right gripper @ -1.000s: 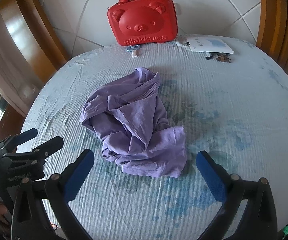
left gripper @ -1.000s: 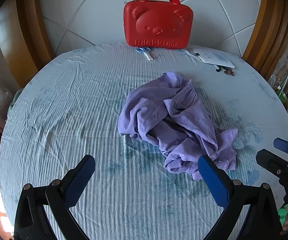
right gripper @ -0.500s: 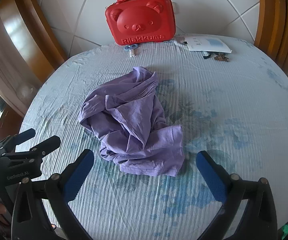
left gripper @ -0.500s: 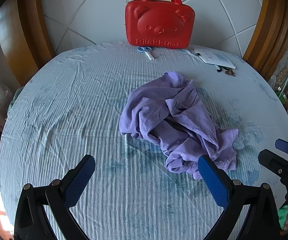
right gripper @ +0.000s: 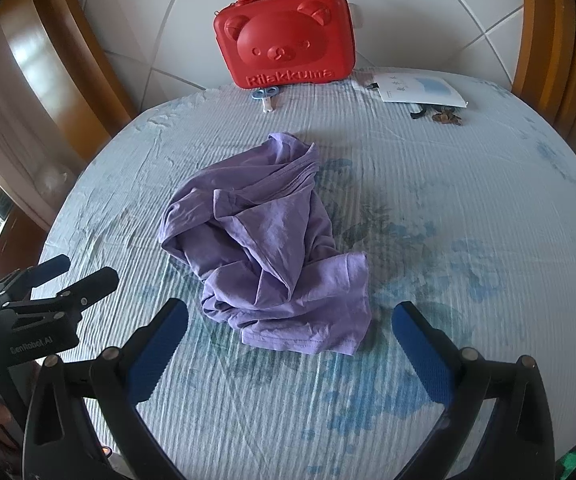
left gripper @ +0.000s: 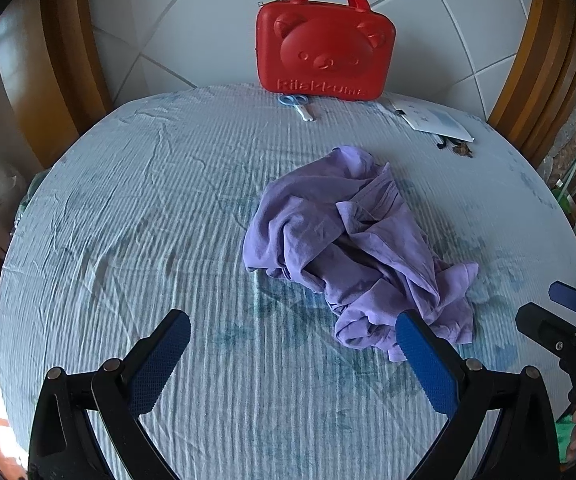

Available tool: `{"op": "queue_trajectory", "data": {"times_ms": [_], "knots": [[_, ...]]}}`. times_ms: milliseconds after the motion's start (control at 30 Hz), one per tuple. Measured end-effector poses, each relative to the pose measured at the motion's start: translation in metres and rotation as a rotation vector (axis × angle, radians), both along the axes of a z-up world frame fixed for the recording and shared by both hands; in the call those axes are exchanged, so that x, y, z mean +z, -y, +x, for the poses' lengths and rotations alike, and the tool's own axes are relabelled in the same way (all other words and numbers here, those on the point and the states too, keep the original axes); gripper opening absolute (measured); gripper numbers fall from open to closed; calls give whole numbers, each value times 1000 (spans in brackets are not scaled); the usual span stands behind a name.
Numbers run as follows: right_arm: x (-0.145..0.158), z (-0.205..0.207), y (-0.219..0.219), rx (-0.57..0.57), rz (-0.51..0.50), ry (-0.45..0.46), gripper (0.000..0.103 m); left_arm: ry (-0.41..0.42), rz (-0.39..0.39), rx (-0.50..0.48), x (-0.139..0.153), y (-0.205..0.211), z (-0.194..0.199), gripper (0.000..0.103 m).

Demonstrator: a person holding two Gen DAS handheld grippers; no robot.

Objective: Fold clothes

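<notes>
A crumpled purple garment (left gripper: 352,248) lies in a heap near the middle of the round table with a pale blue striped cloth (left gripper: 128,216). It also shows in the right wrist view (right gripper: 272,244). My left gripper (left gripper: 292,344) is open and empty, above the cloth just short of the heap's near left edge. My right gripper (right gripper: 288,336) is open and empty, just short of the heap's near edge. The right gripper also shows at the right edge of the left wrist view (left gripper: 564,312), and the left gripper at the left edge of the right wrist view (right gripper: 64,276).
A red bear-face case (left gripper: 324,60) stands at the table's far edge against the tiled wall. Small blue scissors (left gripper: 298,104) lie in front of it. A white paper (left gripper: 436,120) and small dark items (left gripper: 456,148) lie at the far right. Wooden chair backs (left gripper: 540,52) flank the table.
Both grippers have moved slightly forward toward the garment. The garment has not moved. Both stay open.
</notes>
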State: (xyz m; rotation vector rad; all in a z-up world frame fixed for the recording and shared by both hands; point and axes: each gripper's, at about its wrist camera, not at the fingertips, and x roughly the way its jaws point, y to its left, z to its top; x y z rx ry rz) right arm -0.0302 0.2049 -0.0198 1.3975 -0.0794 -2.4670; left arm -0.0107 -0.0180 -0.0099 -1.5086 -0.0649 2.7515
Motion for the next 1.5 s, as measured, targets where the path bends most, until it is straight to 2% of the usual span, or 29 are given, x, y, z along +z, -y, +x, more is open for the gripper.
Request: {"op": "queue_trajectory", "data": {"times_ms": [600, 967, 1100, 1167, 1233, 1267, 1367, 1433, 1467, 1500], "knots": [[-12, -5, -2, -16, 19, 23, 103, 23, 7, 24, -13, 16, -7, 103], [-31, -22, -6, -16, -12, 65, 103, 58, 37, 25, -44, 39, -42, 103], [-42, -33, 4, 20, 14, 78, 103, 81, 61, 3, -62, 38, -62, 102], [-48, -41, 12, 46, 21, 81, 94, 82, 42, -13, -69, 33, -72, 102], [-55, -51, 22, 71, 25, 92, 79, 89, 24, -32, -79, 28, -83, 102], [-61, -58, 28, 83, 23, 105, 78, 96, 18, -40, -84, 26, -88, 102], [-75, -74, 45, 120, 24, 131, 78, 125, 1, -59, -101, 22, -102, 92], [-86, -83, 59, 153, 54, 134, 78, 146, 6, -70, -110, 20, -110, 74], [-93, -87, 66, 170, 80, 137, 78, 161, 17, -77, -114, 20, -113, 69], [-100, -92, 73, 186, 106, 141, 72, 177, 30, -86, -117, 19, -116, 59]]}}
